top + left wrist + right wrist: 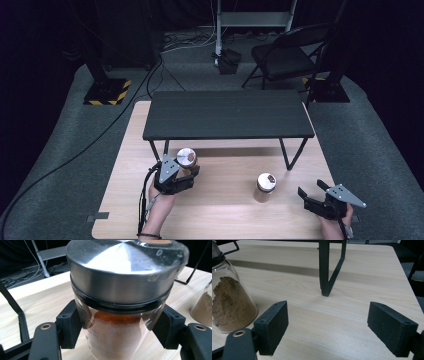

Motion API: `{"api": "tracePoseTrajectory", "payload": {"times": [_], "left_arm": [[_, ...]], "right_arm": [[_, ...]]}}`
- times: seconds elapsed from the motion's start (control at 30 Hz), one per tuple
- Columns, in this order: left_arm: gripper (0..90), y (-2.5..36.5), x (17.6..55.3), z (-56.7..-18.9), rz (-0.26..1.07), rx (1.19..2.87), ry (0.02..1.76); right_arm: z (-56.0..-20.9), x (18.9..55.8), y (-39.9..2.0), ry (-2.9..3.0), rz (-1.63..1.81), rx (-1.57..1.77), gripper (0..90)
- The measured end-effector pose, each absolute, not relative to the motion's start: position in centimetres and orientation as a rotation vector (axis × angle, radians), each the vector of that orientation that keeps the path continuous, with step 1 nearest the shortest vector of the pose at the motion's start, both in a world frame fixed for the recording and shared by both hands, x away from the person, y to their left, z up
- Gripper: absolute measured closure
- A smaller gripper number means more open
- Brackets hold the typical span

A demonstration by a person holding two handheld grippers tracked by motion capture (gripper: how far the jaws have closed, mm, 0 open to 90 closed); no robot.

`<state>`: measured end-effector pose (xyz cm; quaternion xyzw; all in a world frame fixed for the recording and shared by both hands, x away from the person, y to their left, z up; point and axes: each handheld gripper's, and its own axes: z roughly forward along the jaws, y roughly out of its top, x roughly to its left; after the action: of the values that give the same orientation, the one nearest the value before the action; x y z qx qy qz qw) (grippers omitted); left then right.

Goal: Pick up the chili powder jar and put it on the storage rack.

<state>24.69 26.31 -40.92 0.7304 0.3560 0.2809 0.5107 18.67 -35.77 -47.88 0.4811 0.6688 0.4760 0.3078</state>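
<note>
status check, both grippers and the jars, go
Left gripper shut on glass jar of orange powder with steel lid. Right gripper open, empty. Second glass jar of tan powder stands on wooden table. Nothing in the way.

A brushed-metal lid [122, 272] caps a clear glass jar [115, 335] of rust-coloured powder. The worktop [352, 322] is pale, smooth wood grain; tool pads [273, 325] are matt black plastic.

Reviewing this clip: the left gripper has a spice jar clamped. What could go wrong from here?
1. The left gripper pinches the jar with orange powder on smooth, round glass below the lid; it could slip or tilt.
2. The black shelf stands just behind it; the jar might knock the shelf's edge.
3. The second jar stands close by the open right gripper and could be bumped.
</note>
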Motion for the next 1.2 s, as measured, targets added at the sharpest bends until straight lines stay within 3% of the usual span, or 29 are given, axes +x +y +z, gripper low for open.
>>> {"api": "tracePoseTrajectory", "payload": {"times": [1.2], "left_arm": [[32.1, 26.0, 25.0, -34.5, 0.681, 1.716, 0.759]], "right_arm": [[-47.9, 18.7, -35.7, 1.765, 1.259, 1.271, 16.2]]}}
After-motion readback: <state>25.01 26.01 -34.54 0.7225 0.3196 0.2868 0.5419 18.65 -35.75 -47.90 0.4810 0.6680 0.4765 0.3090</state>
